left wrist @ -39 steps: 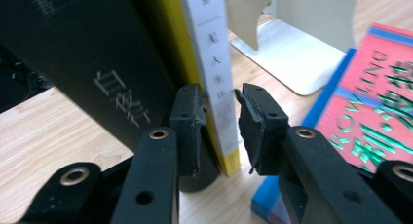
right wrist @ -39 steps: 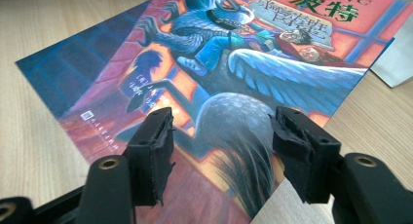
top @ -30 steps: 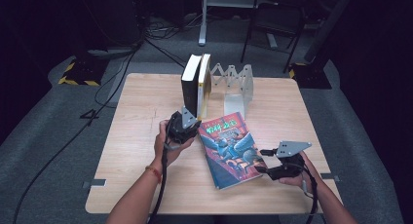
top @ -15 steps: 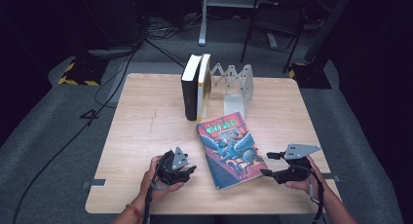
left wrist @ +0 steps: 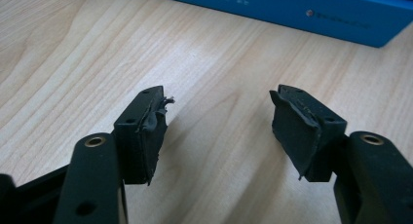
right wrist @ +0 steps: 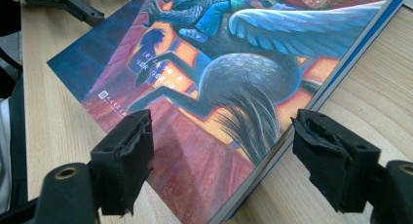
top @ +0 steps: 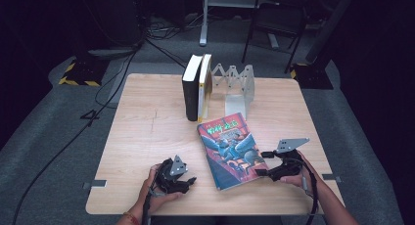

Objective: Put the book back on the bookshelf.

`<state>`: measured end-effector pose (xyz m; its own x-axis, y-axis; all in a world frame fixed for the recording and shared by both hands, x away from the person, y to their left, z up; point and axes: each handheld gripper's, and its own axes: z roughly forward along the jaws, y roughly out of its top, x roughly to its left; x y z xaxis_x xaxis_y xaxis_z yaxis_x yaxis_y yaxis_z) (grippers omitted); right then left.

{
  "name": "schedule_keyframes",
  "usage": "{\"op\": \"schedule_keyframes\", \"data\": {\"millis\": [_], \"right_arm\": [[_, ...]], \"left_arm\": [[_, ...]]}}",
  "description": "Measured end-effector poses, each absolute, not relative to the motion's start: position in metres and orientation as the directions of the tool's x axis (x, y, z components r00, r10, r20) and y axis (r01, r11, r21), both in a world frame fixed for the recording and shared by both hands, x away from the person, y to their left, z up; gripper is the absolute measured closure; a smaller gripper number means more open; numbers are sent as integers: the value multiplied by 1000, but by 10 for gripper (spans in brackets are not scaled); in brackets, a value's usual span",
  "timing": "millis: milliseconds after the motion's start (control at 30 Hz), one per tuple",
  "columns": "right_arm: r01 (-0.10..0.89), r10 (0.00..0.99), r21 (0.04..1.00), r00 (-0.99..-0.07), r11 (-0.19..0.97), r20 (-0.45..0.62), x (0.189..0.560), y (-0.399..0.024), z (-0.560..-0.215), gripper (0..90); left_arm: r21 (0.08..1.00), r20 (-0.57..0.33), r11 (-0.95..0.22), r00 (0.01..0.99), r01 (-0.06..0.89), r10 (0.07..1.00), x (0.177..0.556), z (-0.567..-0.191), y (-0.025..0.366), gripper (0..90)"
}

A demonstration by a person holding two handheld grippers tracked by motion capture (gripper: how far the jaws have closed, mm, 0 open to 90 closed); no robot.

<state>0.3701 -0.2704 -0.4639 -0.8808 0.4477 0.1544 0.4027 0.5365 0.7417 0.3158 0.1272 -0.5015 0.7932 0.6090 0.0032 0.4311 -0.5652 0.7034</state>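
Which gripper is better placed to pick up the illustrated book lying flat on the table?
Probably right. The right gripper sits open at the colourful illustrated paperback book, whose edge lies between its jaws. The left gripper, also open, is apart over bare wooden table.

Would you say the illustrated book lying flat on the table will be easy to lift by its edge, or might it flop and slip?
The illustrated book looks like a thick paperback, so it would probably sag somewhat if pinched at one edge. Its cover shines in the right gripper view, so the pads may slip. Lying flat on the table, it should slide rather than tip when pushed.
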Motion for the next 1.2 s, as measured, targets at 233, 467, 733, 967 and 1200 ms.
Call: {"op": "schedule_keyframes", "data": {"millis": [233,467,733,967,1200], "right_arm": [[381,441,740,-888,555,126,360,-263,-462,259],[344,400,735,-910,584,108,346,-246,-459,285],[392,427,681,-895,619,127,354,-240,-453,267],[457,422,610,-881,647,212,373,-233,-455,203],[460,416,599,-882,655,222,379,-229,-455,187]], "left_arm": [[711,11,-546,769,444,639,339,-503,126,342],[712,10,-539,761,450,648,353,-503,126,324],[716,25,-536,751,448,660,371,-503,122,321],[728,13,-521,751,445,660,380,-501,115,325],[720,3,-523,753,455,658,388,-502,111,333]]}}
